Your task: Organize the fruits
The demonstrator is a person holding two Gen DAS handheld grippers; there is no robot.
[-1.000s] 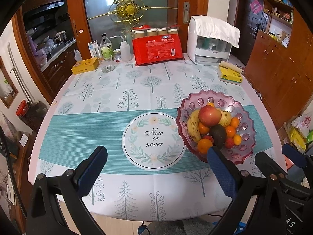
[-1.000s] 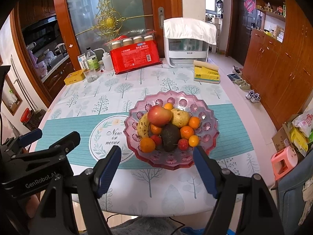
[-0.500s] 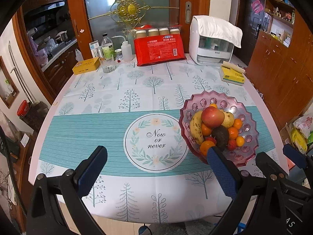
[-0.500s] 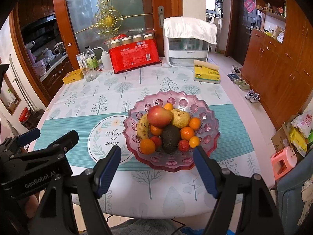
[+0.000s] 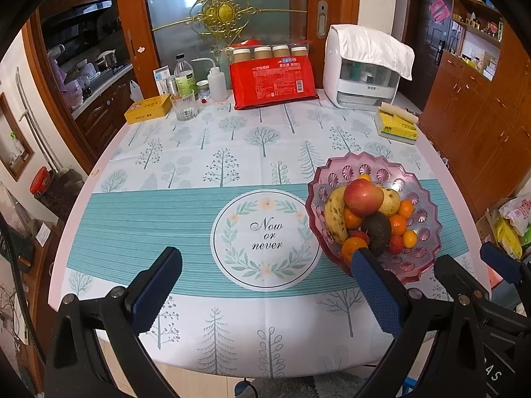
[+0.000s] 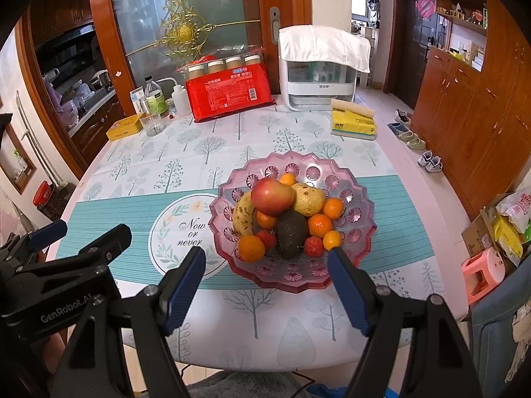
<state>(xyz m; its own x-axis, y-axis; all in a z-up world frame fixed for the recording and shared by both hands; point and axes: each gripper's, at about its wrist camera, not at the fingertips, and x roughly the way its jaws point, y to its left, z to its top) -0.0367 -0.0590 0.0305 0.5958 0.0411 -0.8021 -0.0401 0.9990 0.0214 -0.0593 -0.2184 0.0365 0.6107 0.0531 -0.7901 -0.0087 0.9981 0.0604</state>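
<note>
A round counter [image 6: 298, 328] under a tree-print cloth carries a pink scalloped fruit bowl [image 6: 360, 229], piled with mixed fruit. The right tongs [image 6: 265, 258] hover just short of the bowl's near rim, jaws standing wide apart and empty, the bowl straight ahead and centred between them. The left tongs [image 5: 265, 260] are also spread wide and empty; from them the bowl lies off to the right, so the right hand is judged the nearer one. On top sits a red apple [image 6: 272, 196], resting on a spotted banana [image 6: 244, 214] whose long axis runs away from the viewer, a pale pear [image 6: 308, 199] and a dark avocado [image 6: 291, 233]. Small oranges [image 6: 251, 248] and what may be lychees fill the near edge, hard to tell at this size. Well beyond stand a red package [image 6: 229, 94], a drinking glass [image 6: 152, 124] and a yellow tissue pack [image 6: 353, 122]. Nothing blocks the reach.
</note>
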